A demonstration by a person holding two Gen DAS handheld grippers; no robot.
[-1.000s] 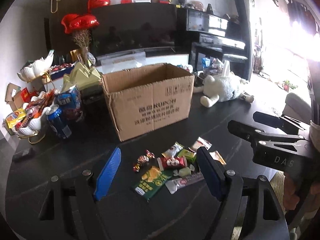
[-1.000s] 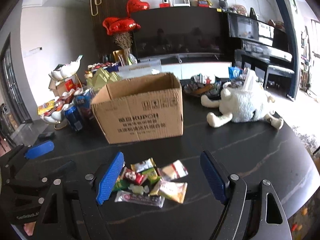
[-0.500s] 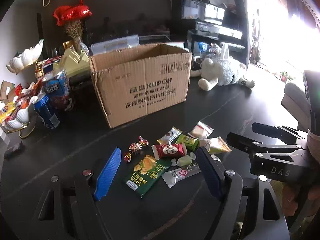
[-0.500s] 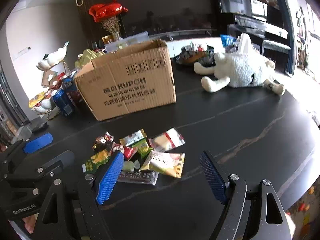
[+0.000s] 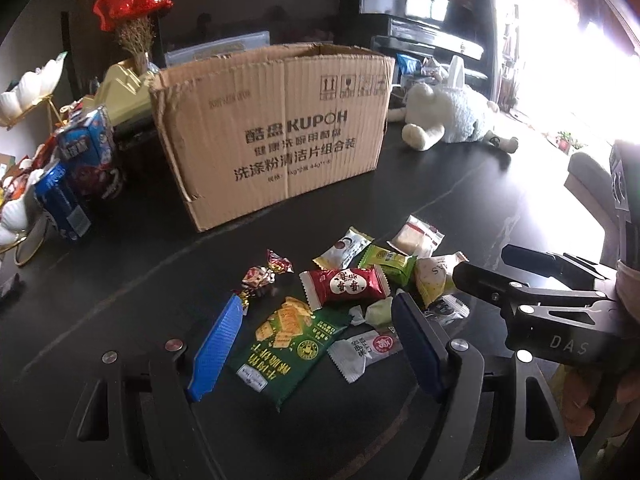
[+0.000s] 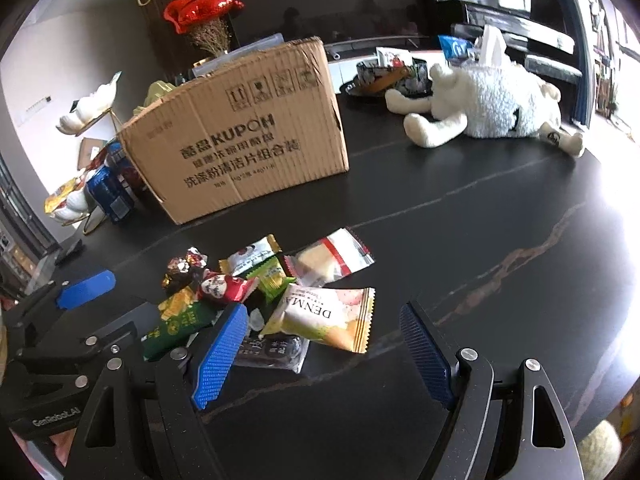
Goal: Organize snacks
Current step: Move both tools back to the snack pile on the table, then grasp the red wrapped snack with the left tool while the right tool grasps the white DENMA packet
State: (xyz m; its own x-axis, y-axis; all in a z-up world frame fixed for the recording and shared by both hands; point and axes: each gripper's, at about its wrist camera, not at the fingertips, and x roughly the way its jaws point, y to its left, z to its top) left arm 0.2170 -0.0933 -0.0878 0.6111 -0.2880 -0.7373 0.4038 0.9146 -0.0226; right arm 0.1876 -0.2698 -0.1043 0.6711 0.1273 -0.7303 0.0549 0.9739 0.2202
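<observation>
Both claws, left (image 5: 316, 344) & right (image 6: 328, 356), gape wide, empty, over crinkly foil snack packets (image 5: 344, 284) heaped on glossy dark surface (image 6: 480, 240). Corrugated cardboard box (image 5: 272, 136) behind; fluffy white plush toy (image 6: 492, 108) nearby.

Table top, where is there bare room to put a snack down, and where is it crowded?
Bare: the dark table between the snack pile, the cardboard box and the plush toy, out to its right edge. Also a strip between box and pile. Crowded: left of the box, around the blue can and packets.
</observation>
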